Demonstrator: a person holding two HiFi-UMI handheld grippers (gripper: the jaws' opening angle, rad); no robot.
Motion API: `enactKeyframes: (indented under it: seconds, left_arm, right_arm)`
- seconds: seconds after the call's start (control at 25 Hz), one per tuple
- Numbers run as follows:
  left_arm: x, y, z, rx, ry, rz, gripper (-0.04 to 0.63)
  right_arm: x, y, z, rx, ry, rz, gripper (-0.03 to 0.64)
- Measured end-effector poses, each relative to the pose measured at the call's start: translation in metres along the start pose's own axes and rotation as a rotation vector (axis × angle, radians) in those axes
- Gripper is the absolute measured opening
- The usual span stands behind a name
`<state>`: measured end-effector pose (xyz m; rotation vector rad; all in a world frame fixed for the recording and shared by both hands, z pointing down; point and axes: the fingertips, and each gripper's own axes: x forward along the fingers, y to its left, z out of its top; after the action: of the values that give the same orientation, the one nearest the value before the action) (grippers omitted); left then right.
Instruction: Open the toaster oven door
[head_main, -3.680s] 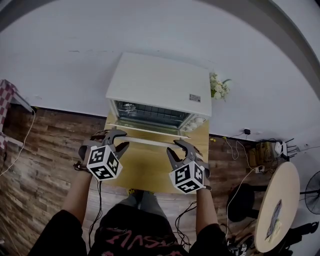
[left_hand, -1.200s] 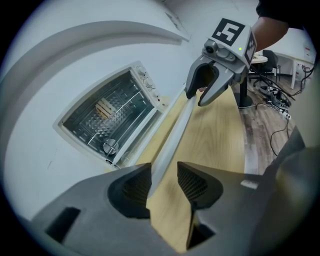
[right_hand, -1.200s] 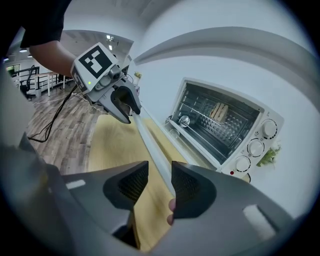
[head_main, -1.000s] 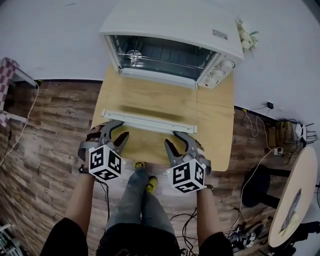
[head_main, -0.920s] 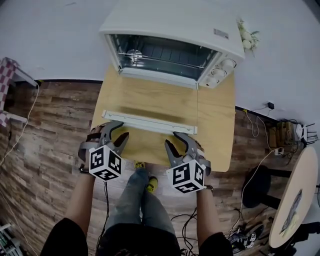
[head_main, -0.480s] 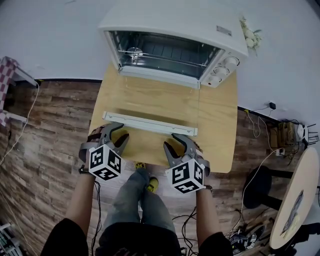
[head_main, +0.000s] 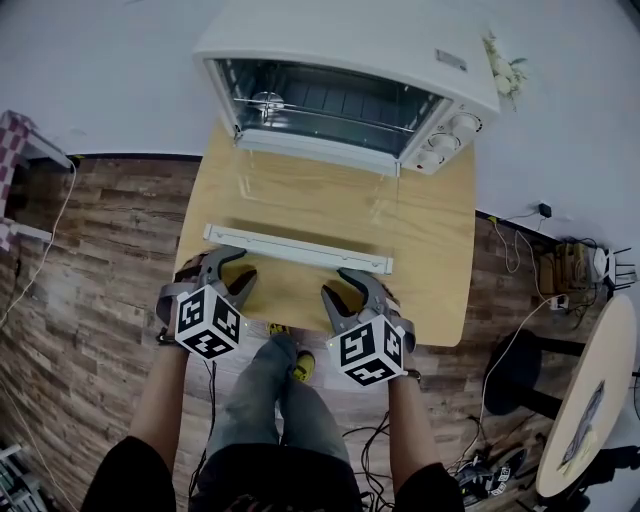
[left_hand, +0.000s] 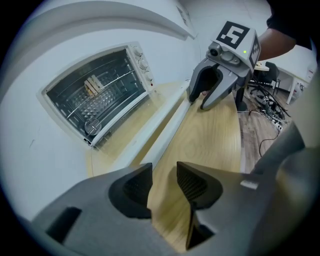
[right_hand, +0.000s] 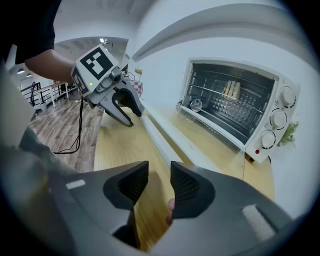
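My left gripper (head_main: 235, 268) hangs over the 7 o'clock edge of the pale wooden surface (head_main: 430, 270). My right gripper (head_main: 343, 287) hangs at 5 o'clock. Each carries one cube of black-and-white square markers. Both pairs of grey, curved fingers (left_hand: 132, 187) are slightly spread, with their ribbed pads facing across a narrow gap. They pinch nothing, and only wood grain shows between them.

Just past the fingertips, toward 12 o'clock, runs the handle (head_main: 297, 249), one long, straight, smooth white bar. I cannot tell whether either gripper touches it. It edges the door (head_main: 310, 190), a clear glass pane that is swung fully down and lies flat, with the wood showing through it.

Behind the door, at 12 o'clock, stands the toaster oven (head_main: 350, 40), a white box with rounded corners. Its dark cavity is open toward me and is crossed by one thin wire rack (head_main: 320, 108). A small tan ribbed piece (right_hand: 230, 89) stands on the rack. Three round white knobs (right_hand: 277, 118) are stacked on the oven's right side. At 1 o'clock, beside the oven, is a sprig of white flowers (head_main: 505, 70). Brown plank floor (head_main: 90, 260) lies at 9 and 3 o'clock.
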<state>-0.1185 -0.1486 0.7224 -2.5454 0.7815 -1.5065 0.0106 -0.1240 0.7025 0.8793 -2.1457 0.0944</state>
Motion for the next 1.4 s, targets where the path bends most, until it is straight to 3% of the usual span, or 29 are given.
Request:
enactKeyframes:
  seconds: [0.56, 0.84, 1.04, 1.4]
  left_arm:
    - [-0.018, 0.005, 0.01, -0.144, -0.064, -0.022, 0.16]
    - [-0.056, 0.017, 0.026, -0.306, -0.186, 0.056, 0.074]
    - [-0.085, 0.025, 0.038, -0.352, -0.229, 0.095, 0.055]
    - [-0.134, 0.04, 0.059, -0.429, -0.302, 0.176, 0.0]
  right_arm:
    - [-0.019, -0.004, 0.018, 0.14, -0.089, -0.026, 0.124]
    - [-0.051, -0.005, 0.041, 0.173, -0.148, -0.094, 0.07]
    - [-0.079, -0.014, 0.06, 0.208, -0.184, -0.158, 0.009]
    - [-0.121, -0.022, 0.083, 0.268, -0.241, -0.232, 0.009]
